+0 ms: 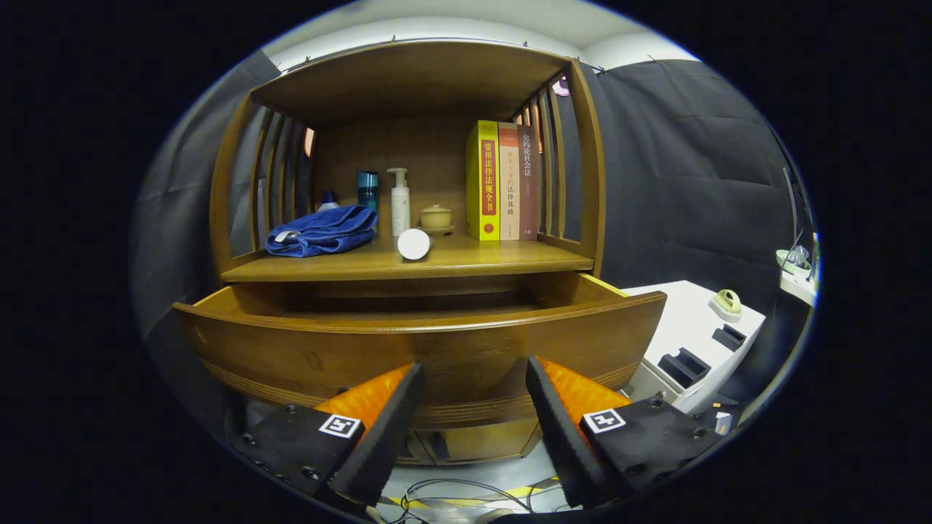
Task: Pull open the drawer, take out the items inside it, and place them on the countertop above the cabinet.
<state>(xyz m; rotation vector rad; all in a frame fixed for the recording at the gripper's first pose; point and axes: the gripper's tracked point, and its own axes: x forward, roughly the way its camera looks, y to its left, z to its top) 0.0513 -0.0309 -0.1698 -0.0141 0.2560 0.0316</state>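
Two fingers of the gripper (473, 378) stand spread wide apart with nothing between them, their tips close before the front panel of the drawer (422, 349). That drawer is pulled out of the wooden cabinet (408, 73); its long axis runs crosswise to the fingers, its curved front facing them, and the panel spans well past both tips. Its inside is mostly hidden behind the front rim, so what it holds cannot be told.

Above the drawer, beyond the fingers, lies the countertop (480, 258). On it a white cylinder (413, 244) lies on its side, its round end pointing towards the gripper. A folded blue towel (320, 231) rests to one side, with a teal bottle (368, 189), a white pump bottle (400, 204) and a small lidded cup (436, 217) standing behind. Three books (504, 182) stand upright, spines outward, printed with Chinese characters; the yellow spine shows "2022" at its top. Off to the side stands a white unit (692, 342).
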